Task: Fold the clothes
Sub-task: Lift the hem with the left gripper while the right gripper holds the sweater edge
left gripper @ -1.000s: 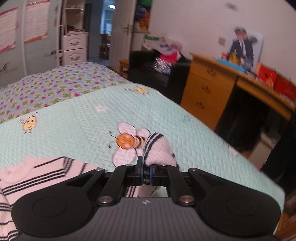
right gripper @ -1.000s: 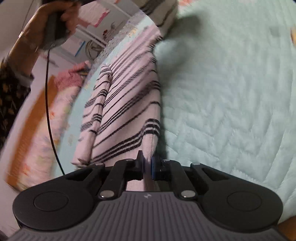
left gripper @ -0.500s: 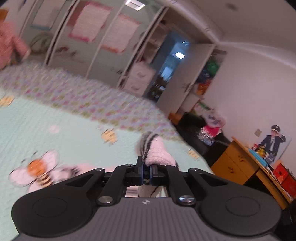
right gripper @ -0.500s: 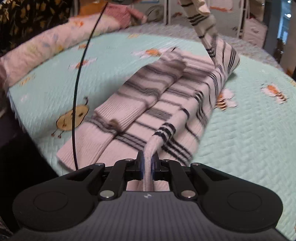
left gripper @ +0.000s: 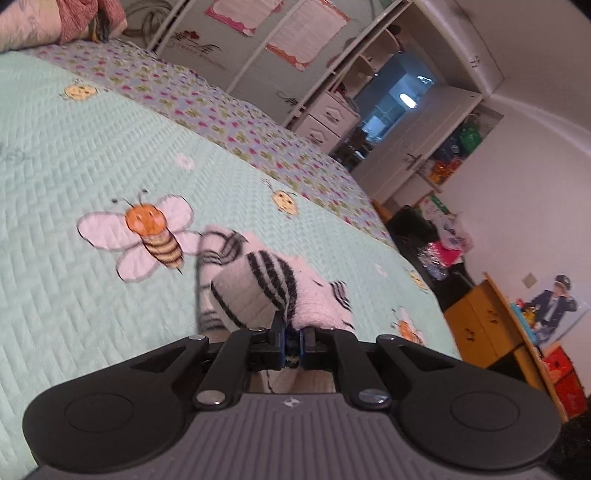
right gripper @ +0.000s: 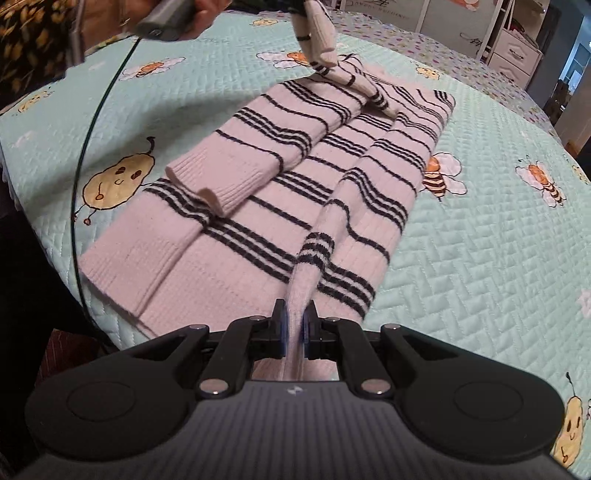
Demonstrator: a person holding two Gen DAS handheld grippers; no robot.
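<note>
1. Right gripper (right gripper: pixel 293 326) is clamped on a raised ridge of the sweater (right gripper: pixel 236 221); the pale knit runs straight up between its two blue-padded fingers.
2. Left gripper (left gripper: pixel 291 338) is likewise closed on a bunch of the same sweater (left gripper: pixel 258 291), a striped fold bulging just above its jaws.
3. Seen from the right wrist, the sweater lies lengthwise on the bedspread (right gripper: pixel 480 258), pale pink with groups of dark stripes, its ribbed hem nearest the camera.
4. One sleeve (right gripper: pixel 236 166) is folded in over the body, its ribbed cuff resting on the left half of the garment.
5. At the far end, a strip of the knit (right gripper: pixel 321 40) is lifted clear of the bed and hangs from the top edge of the picture.
6. A hand (right gripper: pixel 184 14) holding a grey handle shows at the upper left of the right view, with a dark cable (right gripper: pixel 88 155) curving down from it across the bed's edge.
7. Mint-green quilting with printed bees (left gripper: pixel 147 229) covers the bed; a floral border (left gripper: pixel 221 107) runs along its far side in the left view.
8. Beyond the bed stand white drawers (left gripper: pixel 325 118) and, at the right, a wooden dresser (left gripper: pixel 484 325).
</note>
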